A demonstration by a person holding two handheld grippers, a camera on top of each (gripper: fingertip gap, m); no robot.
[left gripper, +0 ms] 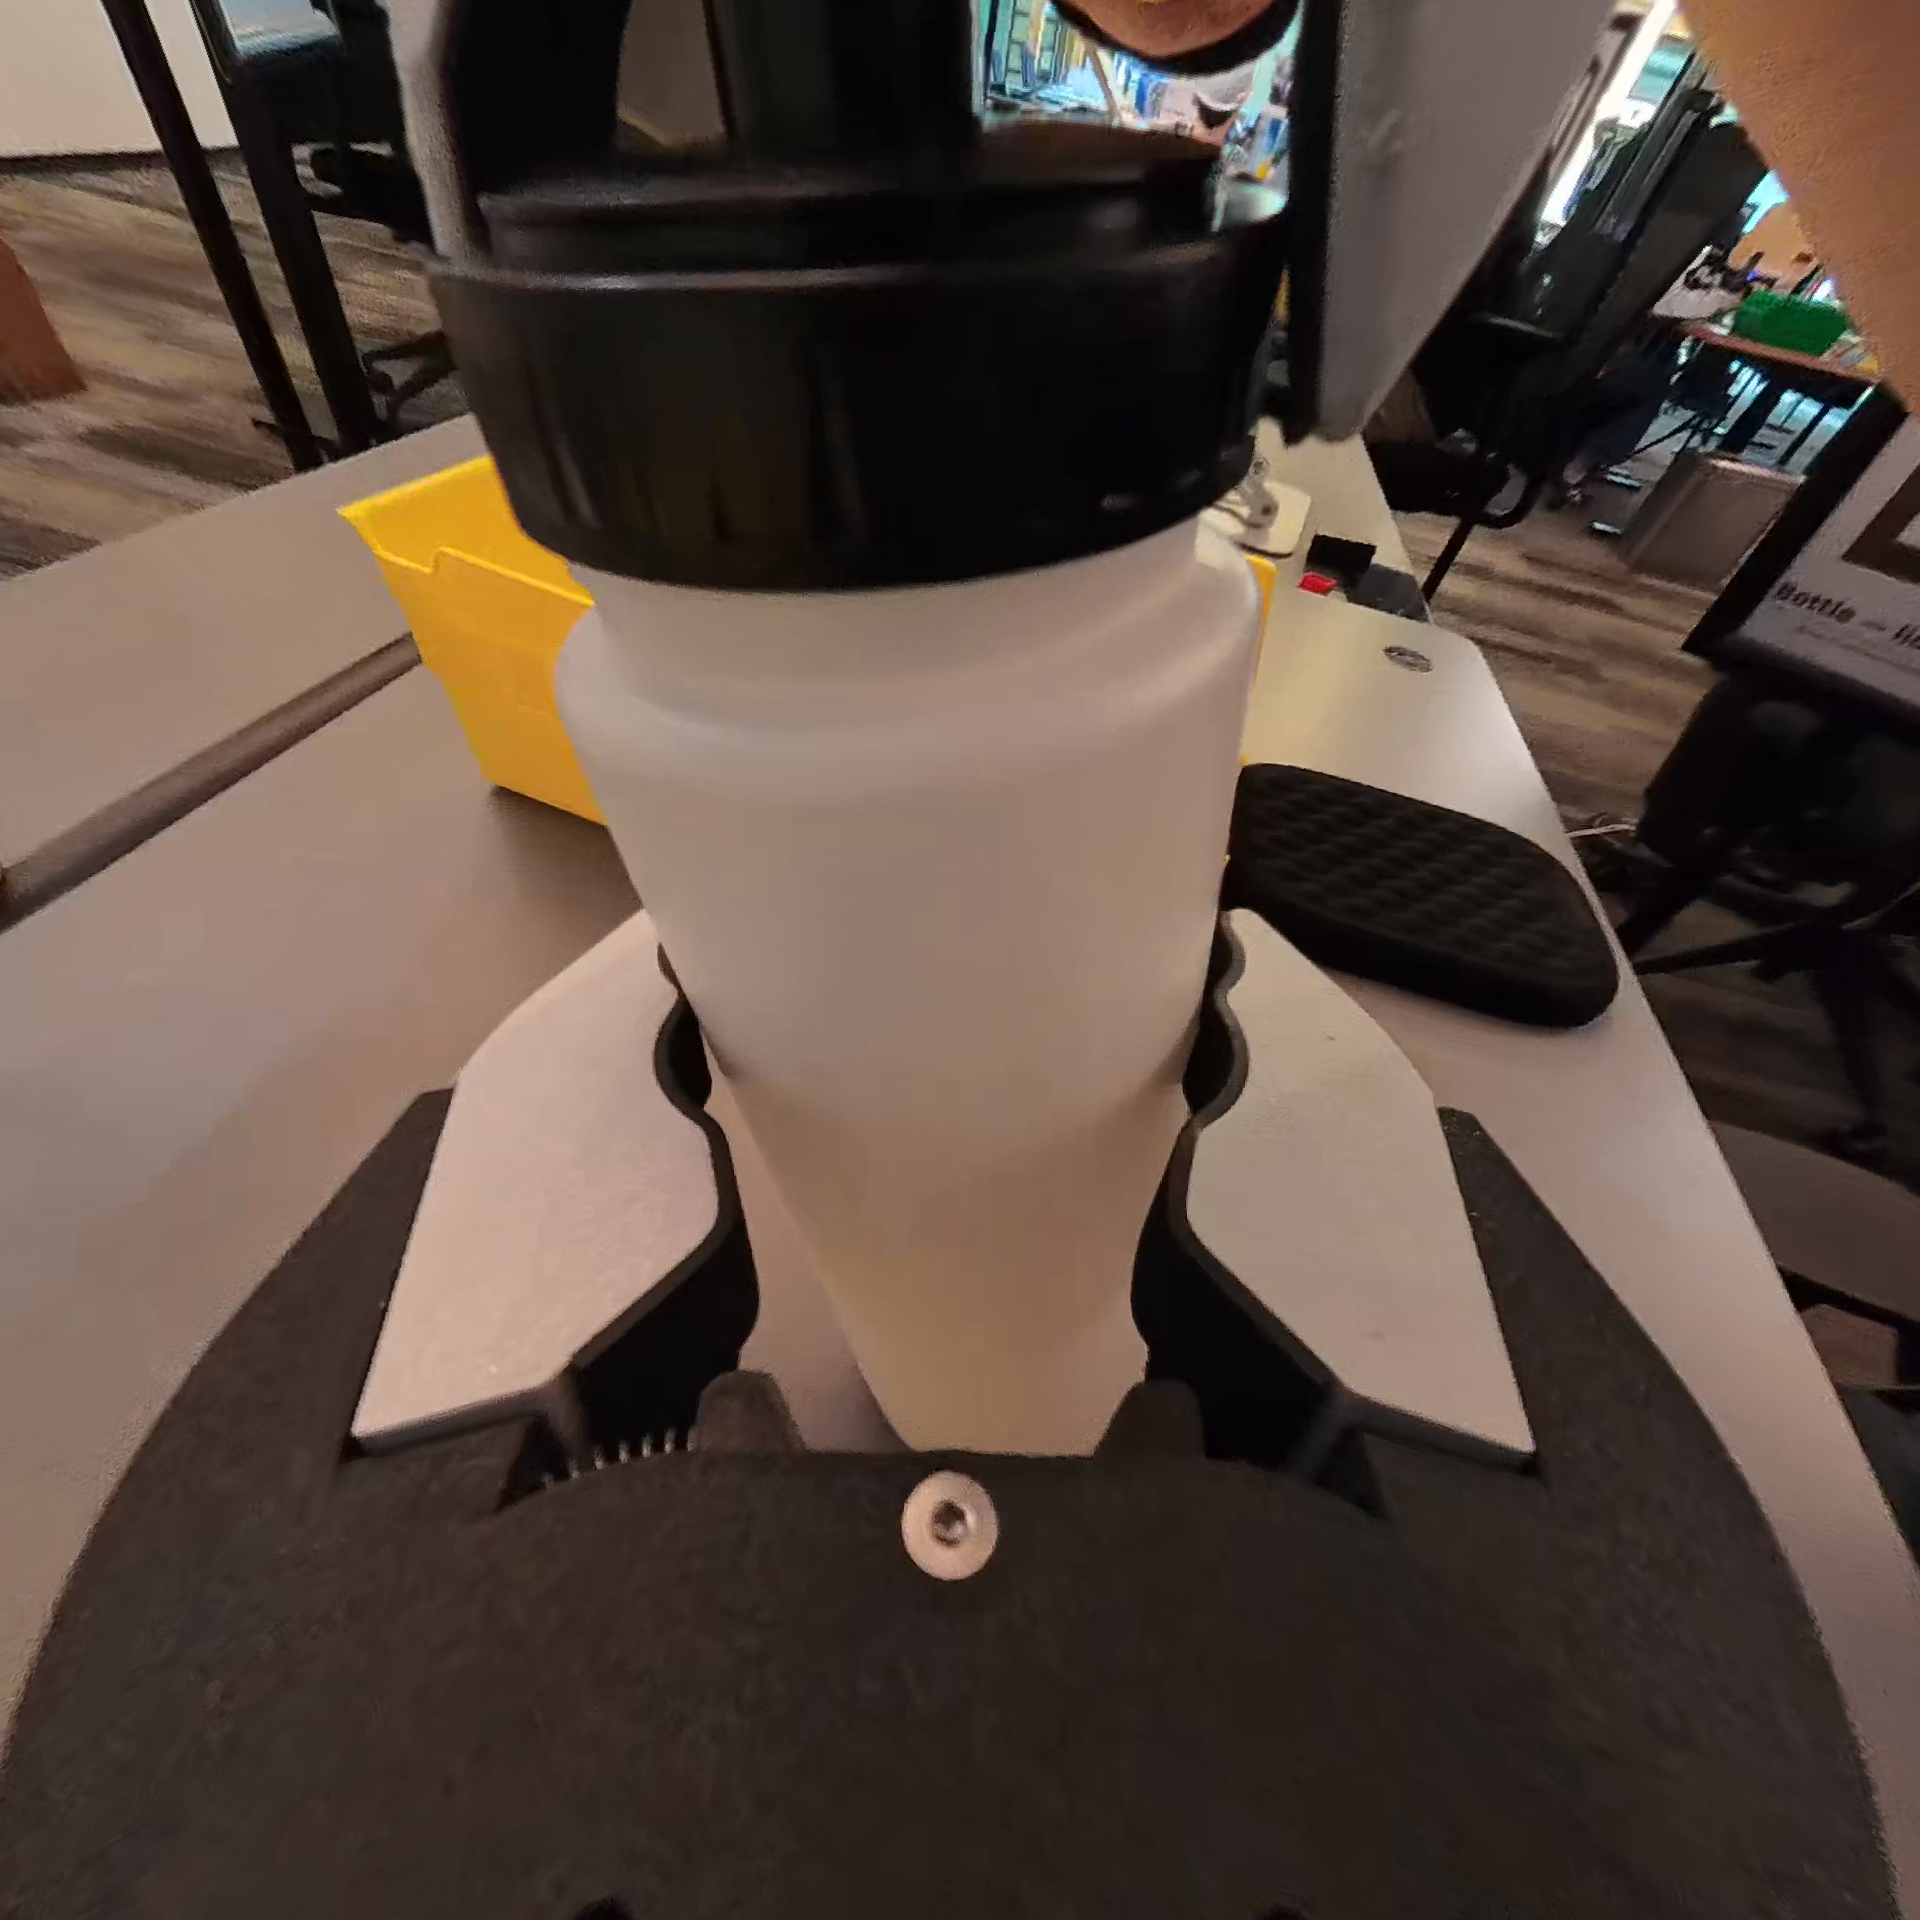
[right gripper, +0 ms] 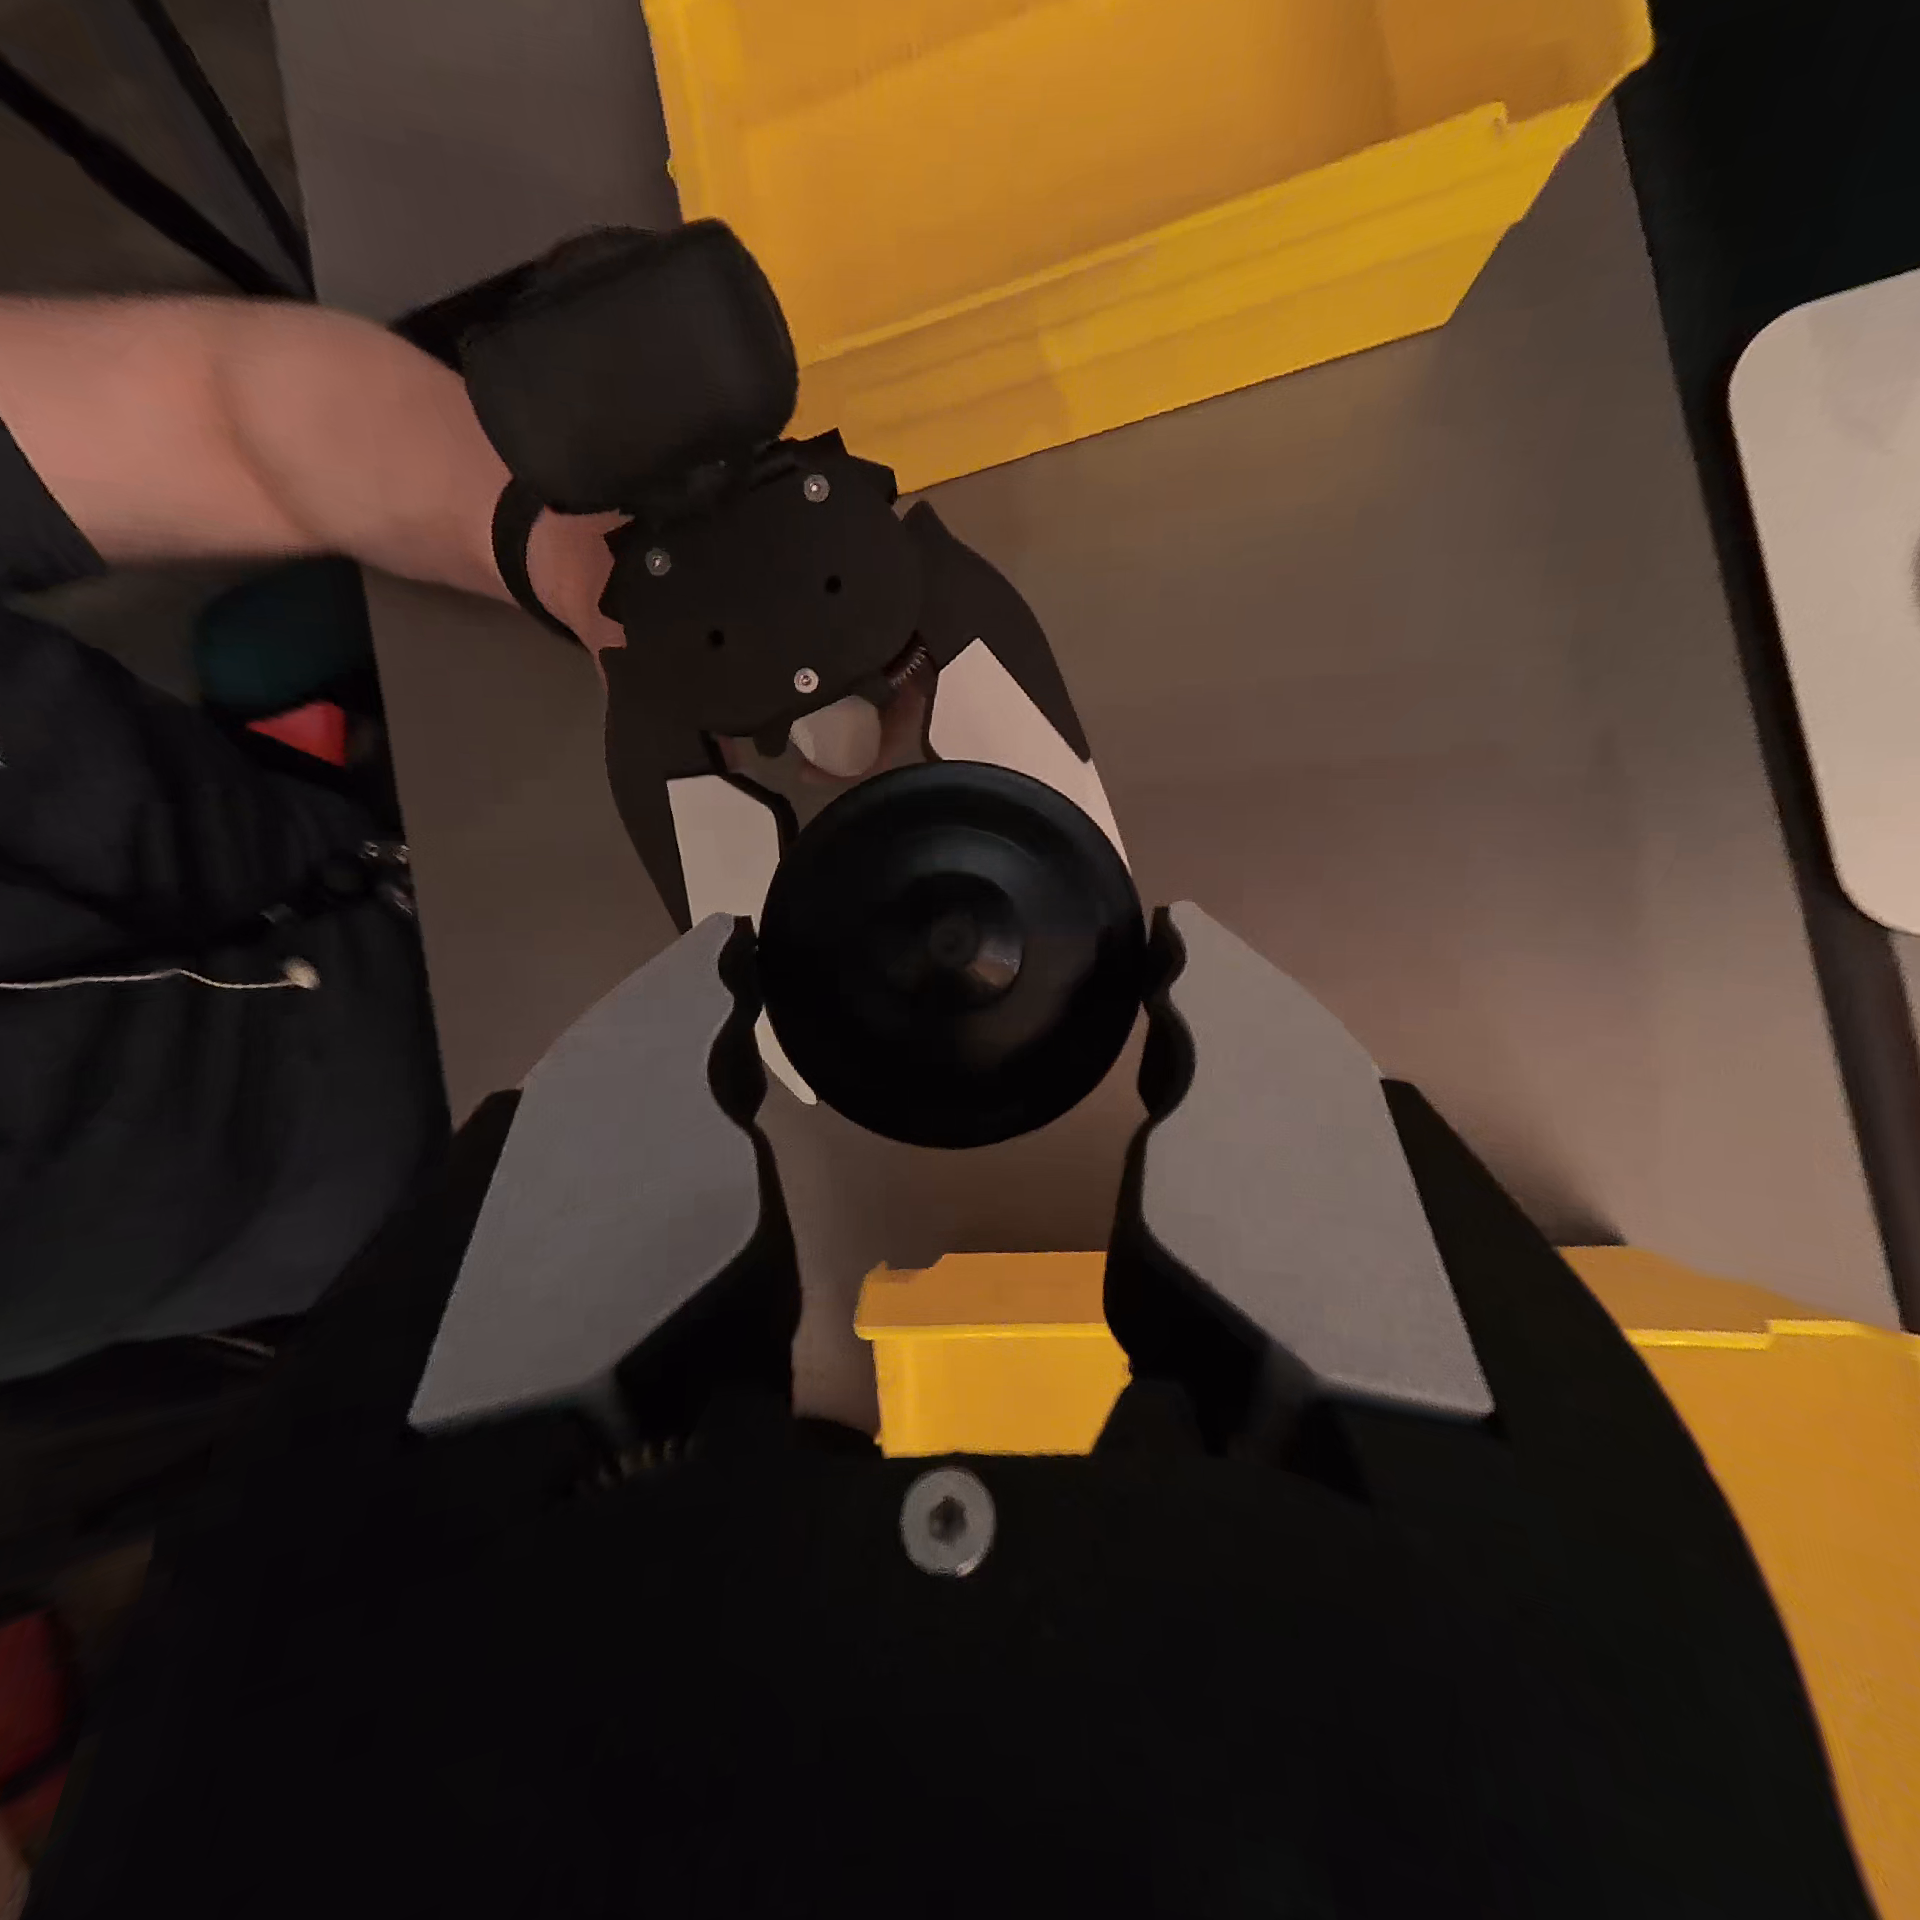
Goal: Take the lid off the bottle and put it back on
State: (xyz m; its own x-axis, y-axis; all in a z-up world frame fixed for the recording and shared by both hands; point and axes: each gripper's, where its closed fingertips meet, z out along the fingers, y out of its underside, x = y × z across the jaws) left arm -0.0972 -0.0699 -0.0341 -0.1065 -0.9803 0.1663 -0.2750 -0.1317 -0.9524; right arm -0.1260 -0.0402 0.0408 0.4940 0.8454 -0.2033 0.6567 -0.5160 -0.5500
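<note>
- Frosted white plastic is most of what my left wrist view shows: the bottle (left gripper: 914, 914) stands upright, and my left gripper (left gripper: 945, 1029) is clamped on its lower body, fingers (left gripper: 582, 1174) pressed against both sides.
- The black lid (left gripper: 852, 416) sits on the bottle's neck. I can't tell if it's screwed tight or just resting there.
- From above, my right gripper (right gripper: 951, 961) has a fingertip on each side of the lid (right gripper: 945, 951), touching its rim on both sides, so it's got the lid pinched.
- In the same top-down view my left gripper (right gripper: 831, 727) comes in from the upper left, with my hand (right gripper: 561, 571) behind it, and a bit of white bottle (right gripper: 836, 738) peeks out between its jaws.
- Everything's on a grey surface (left gripper: 260, 935).
- A yellow bin (left gripper: 488, 644) sits just behind the bottle. The right wrist view shows that bin (right gripper: 1143, 208) past the lid, plus a second yellow bin (right gripper: 997, 1361) close under my right gripper.
- A black textured pad (left gripper: 1423, 894) lies on the surface to the right of the bottle, close but not touching as far as I can see.
- Things are a little blurry around the lid, fwiw.
</note>
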